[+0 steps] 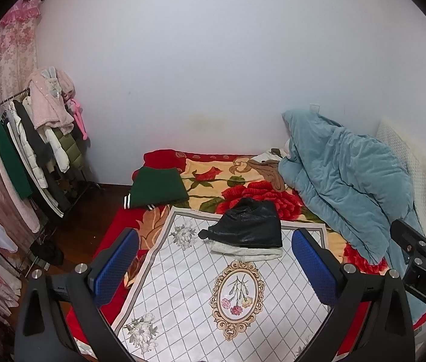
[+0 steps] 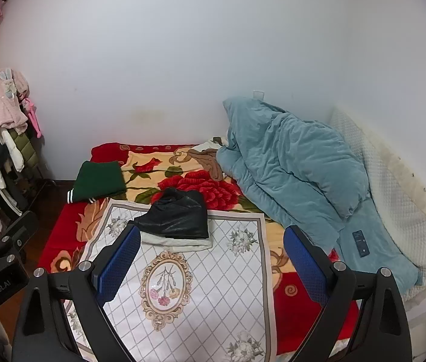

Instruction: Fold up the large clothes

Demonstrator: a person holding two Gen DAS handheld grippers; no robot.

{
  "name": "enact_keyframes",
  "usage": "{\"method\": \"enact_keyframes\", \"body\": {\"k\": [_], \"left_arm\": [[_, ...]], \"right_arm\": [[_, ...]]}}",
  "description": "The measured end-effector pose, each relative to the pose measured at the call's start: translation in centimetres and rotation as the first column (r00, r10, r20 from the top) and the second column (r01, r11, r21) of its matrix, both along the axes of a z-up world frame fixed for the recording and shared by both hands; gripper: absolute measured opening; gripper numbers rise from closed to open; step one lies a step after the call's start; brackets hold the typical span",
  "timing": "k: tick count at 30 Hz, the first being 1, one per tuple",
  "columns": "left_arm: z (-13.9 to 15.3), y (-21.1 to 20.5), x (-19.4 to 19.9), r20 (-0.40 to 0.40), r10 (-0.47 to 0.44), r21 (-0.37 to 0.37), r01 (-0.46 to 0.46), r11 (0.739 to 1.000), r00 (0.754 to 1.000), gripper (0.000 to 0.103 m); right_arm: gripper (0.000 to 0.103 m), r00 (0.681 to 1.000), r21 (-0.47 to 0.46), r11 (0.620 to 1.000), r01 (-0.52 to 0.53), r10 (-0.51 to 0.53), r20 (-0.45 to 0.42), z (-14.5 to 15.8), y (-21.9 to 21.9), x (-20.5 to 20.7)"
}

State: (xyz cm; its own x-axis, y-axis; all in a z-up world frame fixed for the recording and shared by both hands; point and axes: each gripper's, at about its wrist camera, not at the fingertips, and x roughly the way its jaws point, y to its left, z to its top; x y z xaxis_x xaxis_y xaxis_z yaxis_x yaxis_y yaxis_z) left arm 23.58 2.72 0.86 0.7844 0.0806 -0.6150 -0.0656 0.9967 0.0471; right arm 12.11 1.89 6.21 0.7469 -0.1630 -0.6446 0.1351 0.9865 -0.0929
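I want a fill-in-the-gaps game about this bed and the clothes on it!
1. The folded black jacket lies on the white cloth with the ____ pattern.
2. The folded green garment has ____ stripes on its cuffs.
3. Both the left tongs and the right tongs are ____, holding nothing.
4. The blue-green quilt is bunched up, not ____.

Missing words: diamond grid; white; open; folded

Home bedroom: bed [image 2: 62, 250], rumpled quilt [image 2: 288, 163], loaded clothes rack [image 1: 26, 150].
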Motion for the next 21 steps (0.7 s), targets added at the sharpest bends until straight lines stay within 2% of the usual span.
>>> {"method": "enact_keyframes", "body": {"k": [21], "left_arm": [[0.50,0.43,0.19,0.004,0.006,0.000,-0.006,1.000,1.000,0.103]], "right_arm": [[0.097,1.000,-0.001,1.000,-0.005,0.005,0.002,0.76,0.47,0.60]]}}
